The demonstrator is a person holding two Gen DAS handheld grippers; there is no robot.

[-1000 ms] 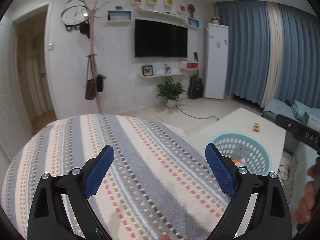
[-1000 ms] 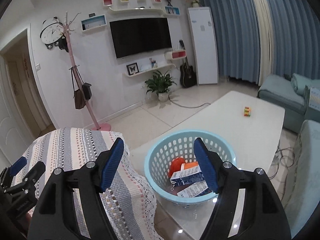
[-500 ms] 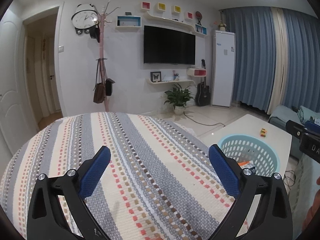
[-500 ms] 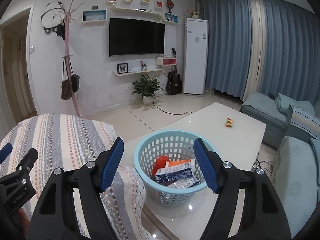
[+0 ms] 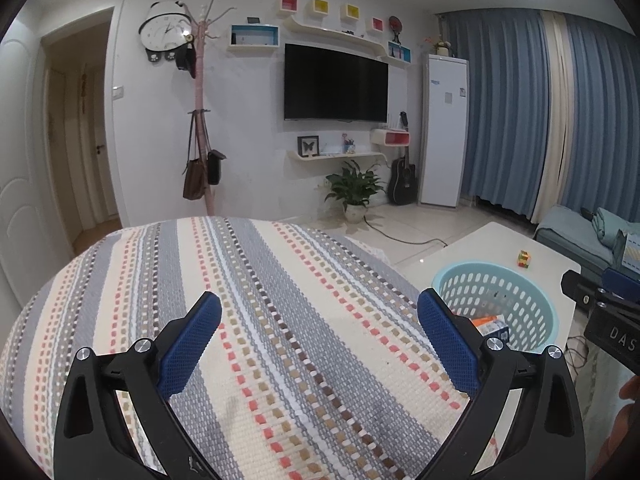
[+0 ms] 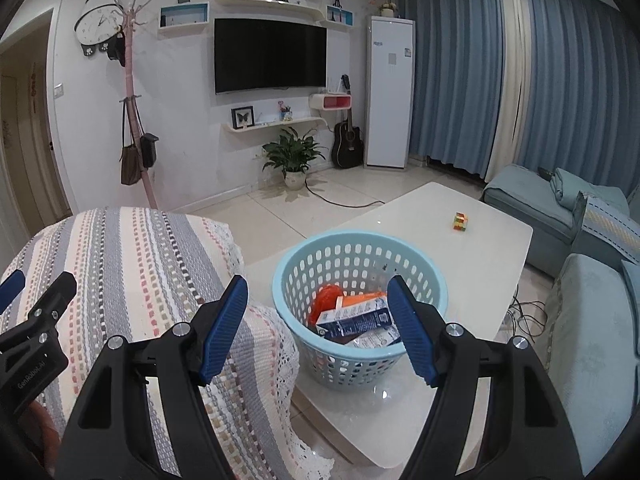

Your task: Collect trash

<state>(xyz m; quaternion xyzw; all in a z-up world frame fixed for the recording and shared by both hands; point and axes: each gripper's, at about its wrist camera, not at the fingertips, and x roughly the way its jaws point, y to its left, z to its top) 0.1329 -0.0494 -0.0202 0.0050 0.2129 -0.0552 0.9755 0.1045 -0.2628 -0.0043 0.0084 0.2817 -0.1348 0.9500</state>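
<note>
A light blue perforated basket [image 6: 360, 256] stands on the white coffee table [image 6: 460, 248]; in the left wrist view the basket [image 5: 508, 300] is at the right. Inside lie an orange wrapper [image 6: 326, 300], a blue and white carton [image 6: 356, 320] and other packets. My right gripper [image 6: 318, 320] hovers open in front of the basket's near side, nothing between its fingers. My left gripper [image 5: 320, 336] is wide open over the striped cloth [image 5: 240, 300], holding nothing. The right gripper's tip [image 5: 600, 300] shows at the right edge of the left wrist view.
The striped woven cloth [image 6: 140, 272] with a lace hem covers a rounded surface left of the table. A small coloured cube [image 6: 460, 222] sits on the table's far part. Teal sofas [image 6: 560, 208] stand to the right. A potted plant [image 6: 294, 156], guitar and coat stand line the far wall.
The left wrist view tilted up slightly, showing more cloth and wall. The right gripper shifted and rolled, so the basket now sits centred between its fingers; its opening stayed the same.
</note>
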